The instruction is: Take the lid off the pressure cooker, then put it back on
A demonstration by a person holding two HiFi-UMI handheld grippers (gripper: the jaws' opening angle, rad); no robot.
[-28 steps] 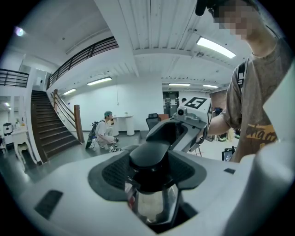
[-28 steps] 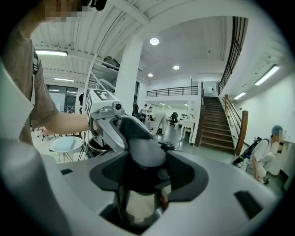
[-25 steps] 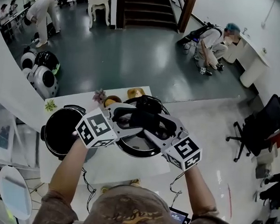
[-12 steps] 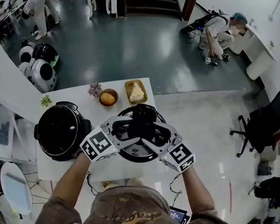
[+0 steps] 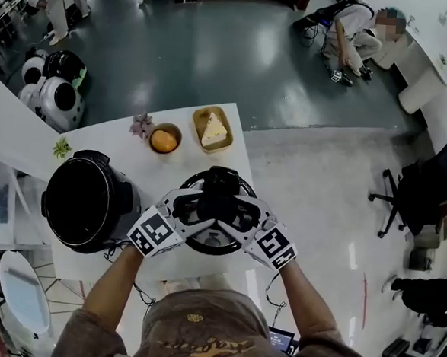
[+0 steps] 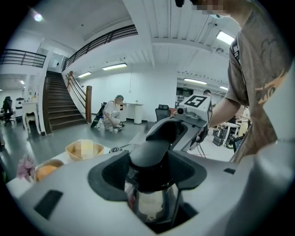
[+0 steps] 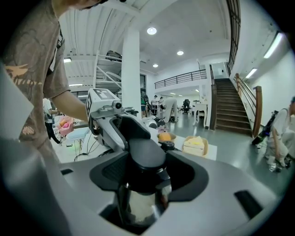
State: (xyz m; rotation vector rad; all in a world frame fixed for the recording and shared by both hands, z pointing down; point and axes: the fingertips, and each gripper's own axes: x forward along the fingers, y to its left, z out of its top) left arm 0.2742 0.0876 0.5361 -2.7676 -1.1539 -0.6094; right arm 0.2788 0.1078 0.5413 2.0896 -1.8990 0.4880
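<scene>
Black handle (image 5: 220,183) on the lid (image 5: 210,242) is the grip point for both tools.

Head view: lid off the cooker (image 5: 90,203), held over the near right part of the desk (image 5: 180,163). Cannot tell whether it rests on the desk or hangs just above it. Left gripper (image 5: 193,208) and right gripper (image 5: 242,211) meet the handle from opposite sides. Judged reason: a two-sided hold keeps a wide, heavy lid level. Cooker stands open at desk left, just beside the lid. On the far side are a bowl (image 5: 165,139) with an orange, a tray (image 5: 212,129) with a cake slice, and a small plant (image 5: 142,122). Judgement: none of these lies between lid and cooker, so the way back left looks free. The left gripper's marker cube is the nearest thing to the cooker rim.

Left gripper view: jaws clamped on the handle, pads against its sides, shiny metal below. Right gripper shows opposite. Bowl and tray at left; a person crouches by the far stairs.

Right gripper view: jaws likewise clamped on the handle. Left gripper faces it; bowl and tray beyond.
</scene>
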